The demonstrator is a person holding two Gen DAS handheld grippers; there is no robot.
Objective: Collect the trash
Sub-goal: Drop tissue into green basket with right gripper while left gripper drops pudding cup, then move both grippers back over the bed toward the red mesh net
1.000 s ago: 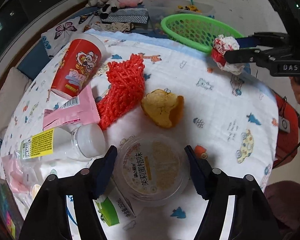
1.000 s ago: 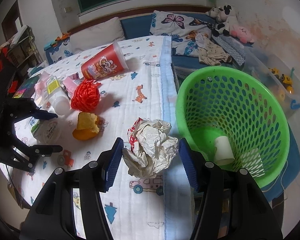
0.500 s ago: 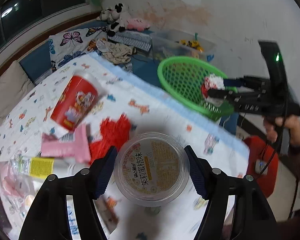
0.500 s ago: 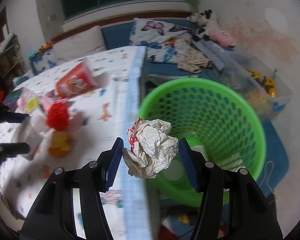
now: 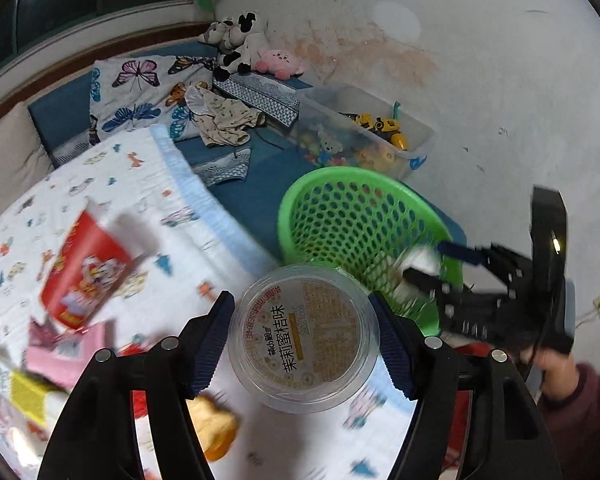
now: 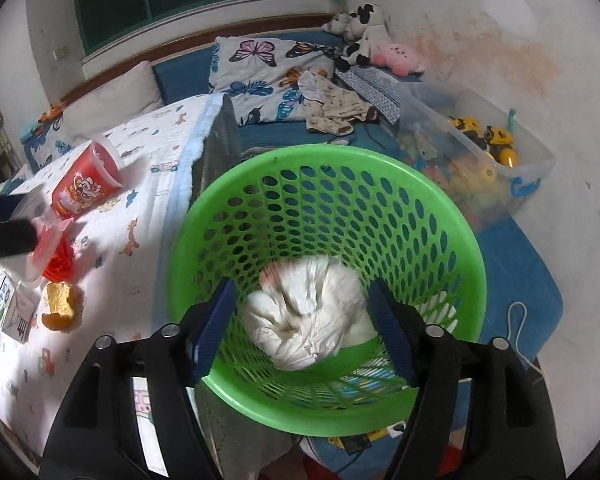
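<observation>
Gripping clear round tub [image 5: 303, 338], printed lid: left jaws | crumpled white wrapper [image 6: 306, 314] blurred: right jaws just spread

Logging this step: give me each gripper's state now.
Left gripper: shut on the clear tub.
Right gripper: jaws just opened; crumpled paper dropping free over the green basket.

light: dim, ceiling lamp | blur: table side smeared, left view | edges: fisheye-bent, dark corners

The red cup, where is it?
In the right wrist view, the red cup lies tipped over at left on the patterned blanket, left of the green basket.
</observation>
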